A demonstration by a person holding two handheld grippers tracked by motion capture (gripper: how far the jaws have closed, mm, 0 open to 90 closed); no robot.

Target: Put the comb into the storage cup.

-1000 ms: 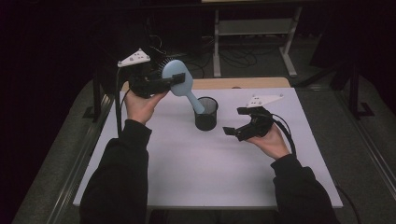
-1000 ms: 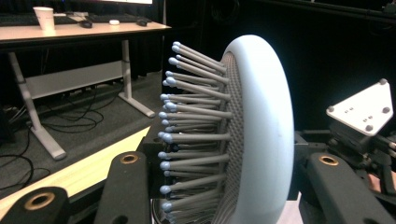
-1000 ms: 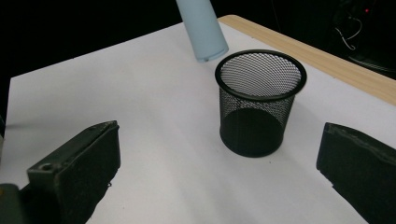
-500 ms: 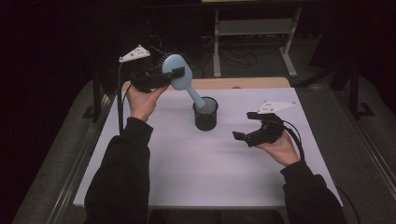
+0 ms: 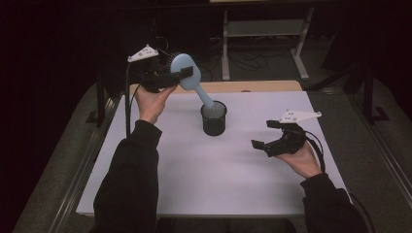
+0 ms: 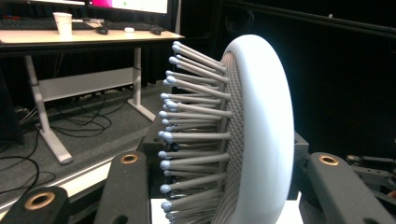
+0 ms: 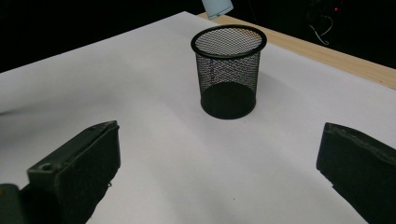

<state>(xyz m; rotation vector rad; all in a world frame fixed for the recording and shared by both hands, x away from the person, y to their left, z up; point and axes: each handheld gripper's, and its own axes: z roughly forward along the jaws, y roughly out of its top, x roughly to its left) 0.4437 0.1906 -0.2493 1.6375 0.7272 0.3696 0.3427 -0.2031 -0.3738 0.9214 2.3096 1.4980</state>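
My left gripper (image 5: 187, 74), clamped on the blue hairbrush (image 5: 187, 73) head, upper left, has lifted its handle to the mesh cup (image 5: 214, 118) rim at centre, while my empty, wide-open right gripper (image 5: 266, 136) backed off right, so the drop-in looks close.

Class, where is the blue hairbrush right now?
In the high view, the hairbrush is held up left of centre by the left gripper, its handle slanting toward the mesh cup.

One hairbrush (image 5: 183, 72), pale blue. One mesh cup (image 5: 214, 118), black. Two grippers: left (image 5: 187, 74), right (image 5: 266, 135). One white sheet (image 5: 204, 170) over one table (image 5: 252, 86). One desk (image 6: 88, 37) behind, bearing one paper cup (image 6: 62, 23).
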